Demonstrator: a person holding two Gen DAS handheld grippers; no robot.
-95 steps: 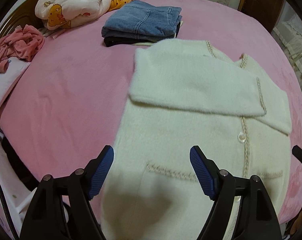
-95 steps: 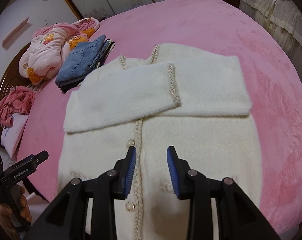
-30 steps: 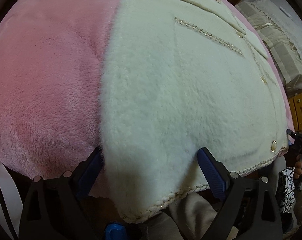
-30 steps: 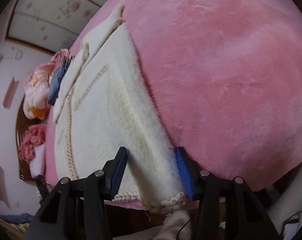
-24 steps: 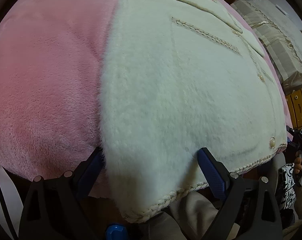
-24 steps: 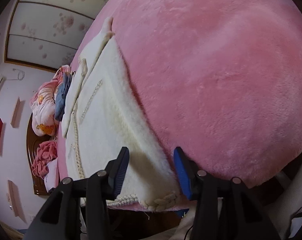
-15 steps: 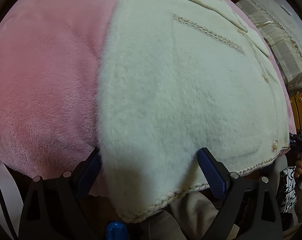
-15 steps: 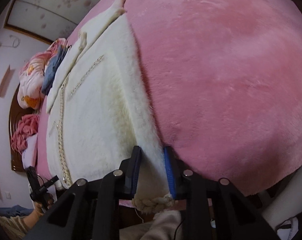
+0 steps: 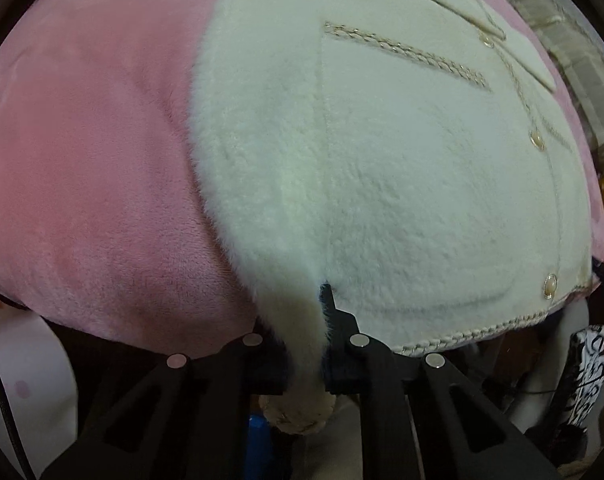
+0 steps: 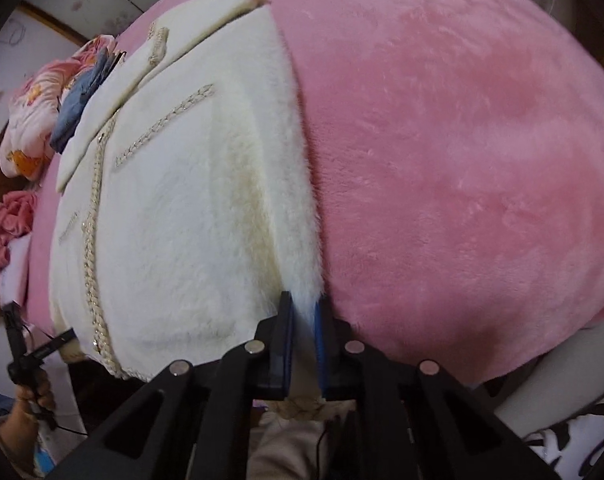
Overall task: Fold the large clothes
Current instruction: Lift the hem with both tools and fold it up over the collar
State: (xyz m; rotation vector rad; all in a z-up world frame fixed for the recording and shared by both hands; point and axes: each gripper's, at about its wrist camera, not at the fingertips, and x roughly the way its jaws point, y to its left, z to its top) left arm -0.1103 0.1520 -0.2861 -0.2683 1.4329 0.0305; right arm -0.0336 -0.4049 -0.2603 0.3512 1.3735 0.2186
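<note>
A cream fuzzy cardigan (image 9: 401, 168) with braided trim and buttons lies flat on the pink bed cover (image 9: 82, 160), sleeves folded across its chest. My left gripper (image 9: 302, 320) is shut on the cardigan's bottom left hem corner at the bed's near edge. My right gripper (image 10: 303, 316) is shut on the cardigan (image 10: 190, 208) at its bottom right hem corner. The braided hem hangs down between each pair of fingers.
In the right wrist view, folded blue jeans (image 10: 78, 108), a pink printed quilt (image 10: 34, 120) and a crumpled pink garment (image 10: 6, 224) lie at the far left of the bed. The pink cover (image 10: 461, 160) stretches to the right. The other gripper's handle (image 10: 26, 356) shows at lower left.
Both grippers dropped from above the cardigan to its hem at the bed edge. The right closed on its corner half a second ago; the left has just closed on its own.
</note>
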